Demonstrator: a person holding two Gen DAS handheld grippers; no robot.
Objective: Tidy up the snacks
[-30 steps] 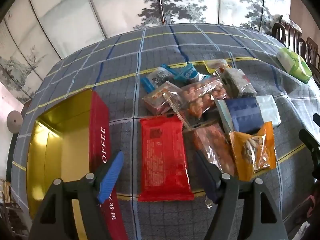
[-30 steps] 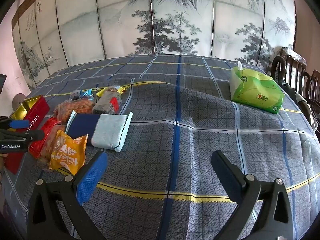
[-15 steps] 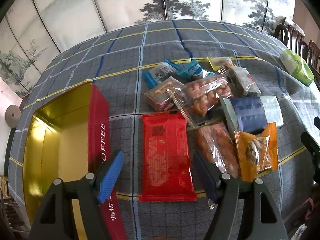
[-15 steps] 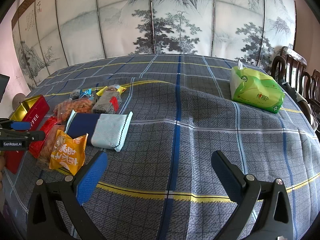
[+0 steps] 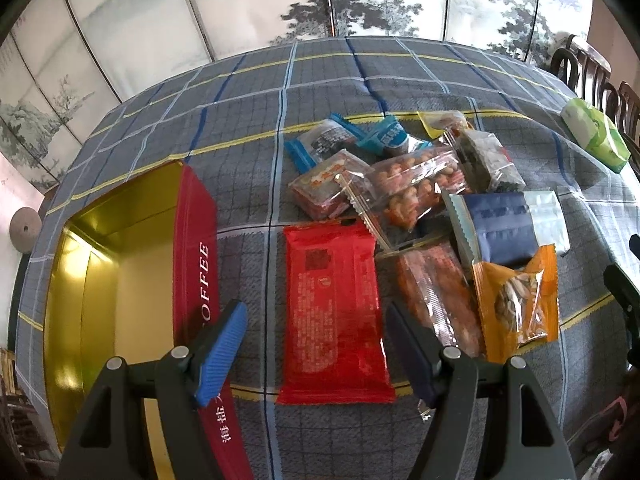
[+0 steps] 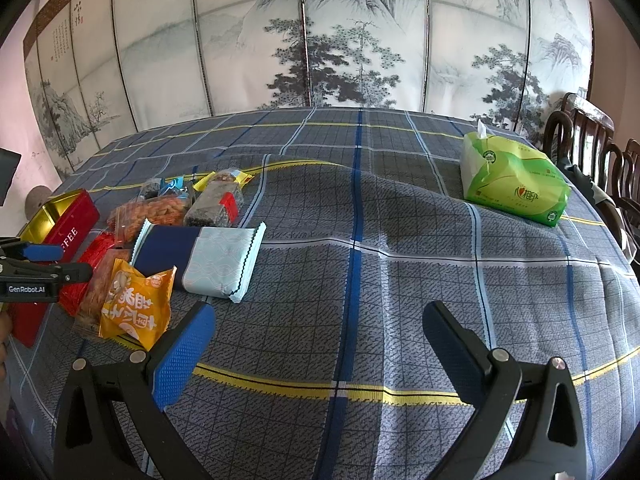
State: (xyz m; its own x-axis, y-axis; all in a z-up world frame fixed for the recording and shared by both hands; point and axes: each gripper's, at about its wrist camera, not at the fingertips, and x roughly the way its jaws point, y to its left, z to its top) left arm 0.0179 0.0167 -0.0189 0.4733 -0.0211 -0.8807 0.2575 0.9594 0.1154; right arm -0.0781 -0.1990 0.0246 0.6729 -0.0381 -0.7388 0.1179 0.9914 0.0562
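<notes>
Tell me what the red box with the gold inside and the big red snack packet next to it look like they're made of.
The red box looks like painted tin: its gold interior shines like a mirror, and the walls are thin and stiff. The red snack packet looks like glossy plastic film, possibly foil-lined: it wrinkles, shows soft glare, and has flat sealed ends. The left claw hangs open above it.

The open tin [image 5: 132, 264] sits on the tabletop [image 5: 320, 80] at the left of the left wrist view. Just to its right lies a flat wrapper [image 5: 334, 316], apart from the tin. Right of the wrapper, the snack packets [image 5: 416, 188] lie in an overlapping heap, with a nut pouch [image 5: 516, 304] at its near right edge, resting on a two-part pouch [image 5: 504, 224] behind it. Well apart, at the far right of the tabletop, lies a tissue pack [image 6: 512, 180], with chairs [image 6: 588, 140] behind it and a folding screen [image 6: 320, 40] beyond the tabletop.
</notes>
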